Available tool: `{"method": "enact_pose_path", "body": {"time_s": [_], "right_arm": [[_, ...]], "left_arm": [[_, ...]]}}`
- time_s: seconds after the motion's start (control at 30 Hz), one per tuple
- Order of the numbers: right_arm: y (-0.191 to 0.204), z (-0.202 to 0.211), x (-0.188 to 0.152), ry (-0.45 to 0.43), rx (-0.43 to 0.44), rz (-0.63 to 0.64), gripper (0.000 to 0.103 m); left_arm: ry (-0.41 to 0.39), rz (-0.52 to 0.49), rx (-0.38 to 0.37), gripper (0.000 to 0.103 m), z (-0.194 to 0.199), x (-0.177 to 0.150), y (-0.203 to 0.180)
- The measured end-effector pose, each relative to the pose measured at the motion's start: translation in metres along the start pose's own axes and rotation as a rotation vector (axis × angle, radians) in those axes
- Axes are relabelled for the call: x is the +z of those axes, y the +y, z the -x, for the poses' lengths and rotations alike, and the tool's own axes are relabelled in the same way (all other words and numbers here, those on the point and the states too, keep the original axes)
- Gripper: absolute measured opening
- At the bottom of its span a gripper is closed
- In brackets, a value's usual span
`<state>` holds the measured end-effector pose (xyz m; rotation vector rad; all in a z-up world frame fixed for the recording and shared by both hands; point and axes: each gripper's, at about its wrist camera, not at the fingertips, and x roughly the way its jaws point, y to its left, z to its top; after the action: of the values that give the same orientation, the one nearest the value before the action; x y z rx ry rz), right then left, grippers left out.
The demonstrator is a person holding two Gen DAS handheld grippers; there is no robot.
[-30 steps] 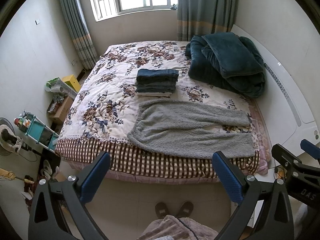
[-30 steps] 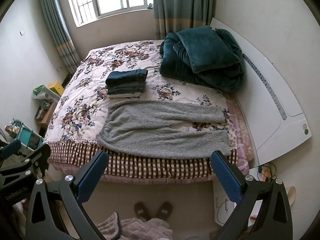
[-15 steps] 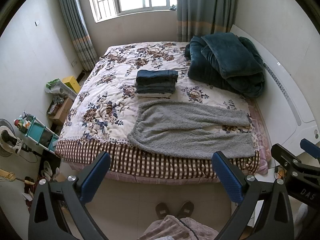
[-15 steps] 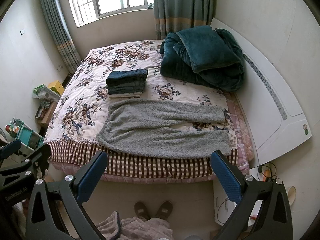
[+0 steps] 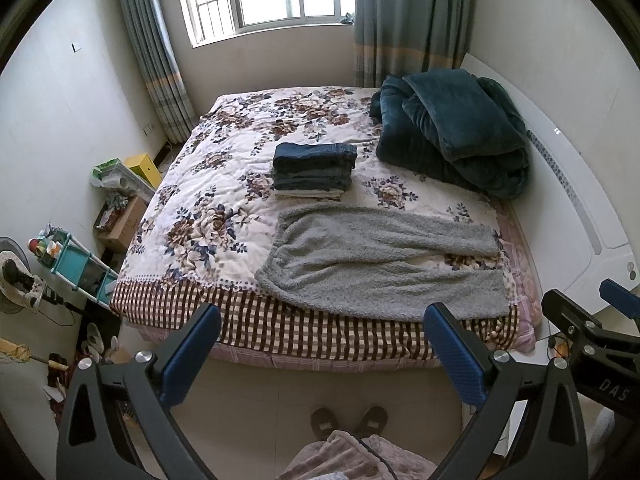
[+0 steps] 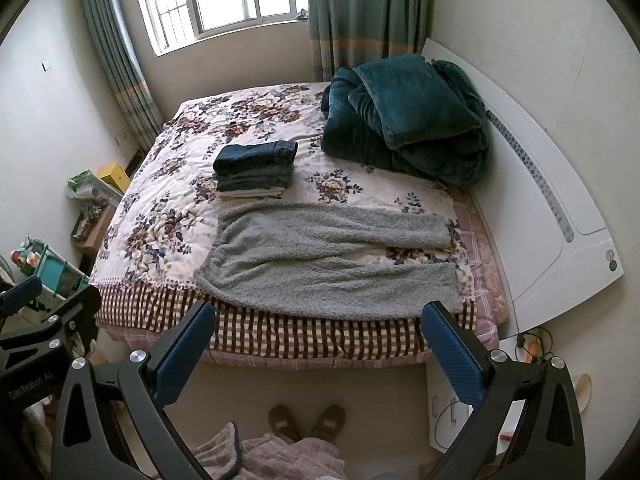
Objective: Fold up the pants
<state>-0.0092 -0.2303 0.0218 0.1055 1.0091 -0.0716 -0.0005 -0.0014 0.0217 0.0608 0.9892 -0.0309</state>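
While both grippers [image 5: 322, 354] [image 6: 320, 352] gape wide and empty, pants [image 5: 380, 264] lie flat on the bed [image 5: 208, 184], jeans [image 5: 314, 172] at 12 o'clock, blanket [image 5: 452, 132] at 1.

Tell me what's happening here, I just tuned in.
A person stands at the foot of the bed holding both tools open and empty above the floor: the left tool and the right tool. The fuzzy grey pants lie spread flat and unfolded near the bed's edge, legs apart. Behind them sits a stack of folded dark blue jeans. Folding has not begun.
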Motion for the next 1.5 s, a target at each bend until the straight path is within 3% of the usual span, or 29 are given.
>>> {"method": "enact_pose_path", "body": {"time_s": [0.73,0.93,1.17,1.3,1.5], "right_arm": [[-0.006,0.002,0.013,0.004,-0.003,-0.004,0.103],[-0.009,-0.008,0.009,-0.008,-0.022,-0.043,0.103],[-0.02,-0.052,0.031,-0.048,-0.1,-0.166,0.103],[-0.025,-0.097,0.046,-0.048,-0.142,-0.192,0.103],[-0.052,-0.199,0.08,0.049,-0.152,-0.217,0.103]], "left_arm": [[-0.008,0.002,-0.006,0.103,0.001,0.005,0.001],[-0.028,0.014,-0.004,0.103,-0.019,0.011,0.002],[-0.019,-0.045,-0.031,0.103,-0.085,0.025,0.001],[0.011,-0.049,-0.034,0.103,-0.123,0.041,-0.004],[0.073,-0.036,-0.026,0.103,-0.196,0.071,-0.029]]}}
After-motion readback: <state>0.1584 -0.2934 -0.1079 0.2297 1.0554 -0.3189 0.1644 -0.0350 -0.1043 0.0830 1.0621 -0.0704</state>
